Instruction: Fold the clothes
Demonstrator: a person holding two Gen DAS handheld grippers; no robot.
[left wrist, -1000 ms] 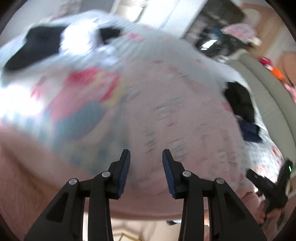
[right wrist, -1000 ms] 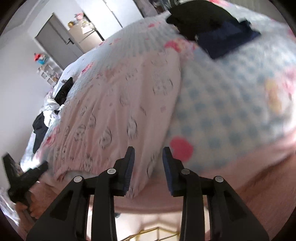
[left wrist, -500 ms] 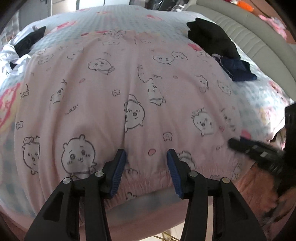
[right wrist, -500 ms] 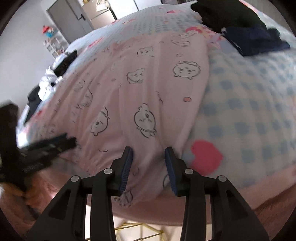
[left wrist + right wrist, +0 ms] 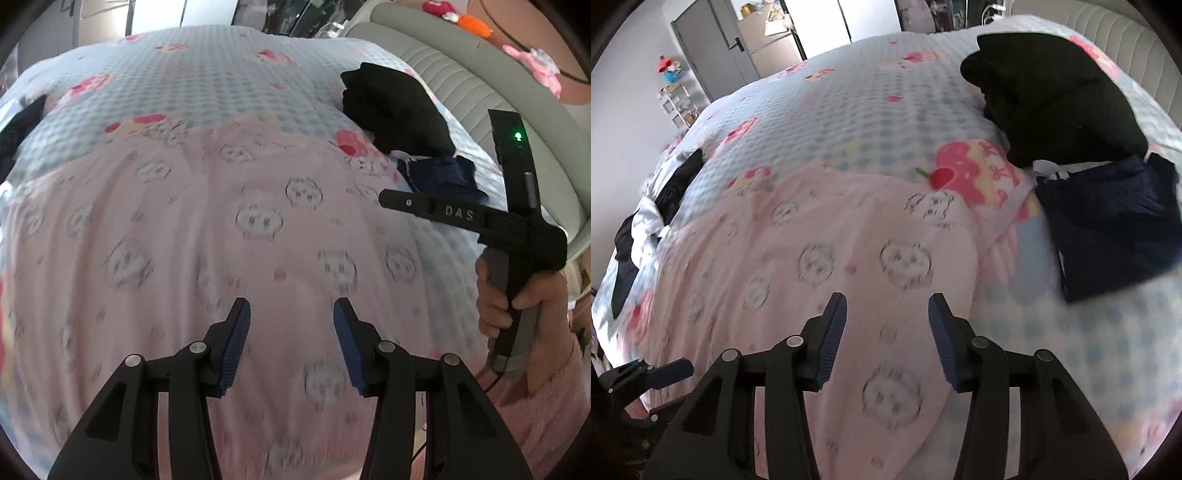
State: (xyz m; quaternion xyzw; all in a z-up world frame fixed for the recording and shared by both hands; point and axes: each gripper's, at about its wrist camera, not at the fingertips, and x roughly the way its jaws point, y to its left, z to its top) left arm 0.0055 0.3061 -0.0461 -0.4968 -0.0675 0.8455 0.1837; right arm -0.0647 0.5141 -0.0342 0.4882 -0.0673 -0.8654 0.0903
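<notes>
Left wrist view: the left tool (image 5: 291, 325) hangs with its blue pads spread wide and nothing between them, over the near part of the pink cartoon-print garment (image 5: 221, 236). The garment lies spread flat on the bed (image 5: 207, 74), running from directly under the tool away toward the far side, so its long axis follows the tool's own line of sight. Its near hem is below and behind the pads, out of clear sight. To the right, a hand (image 5: 517, 306) grips the right tool's handle, level with the garment's right edge. At far right a folded black garment (image 5: 399, 110) sits touching a folded navy garment (image 5: 439, 177), both just beyond the pink one's far right corner.

Right wrist view: the right tool (image 5: 886, 321) is likewise spread and empty, poised over the pink garment's right half, whose right edge curves just right of the pads. The left tool's tip shows at the near left. A loose heap of black and white clothes (image 5: 650, 218) lies at the left edge of the bed. No containers are in sight. Each tool is nearer its own side of the near hem; whether a fold is coming or just laid, I cannot tell.
</notes>
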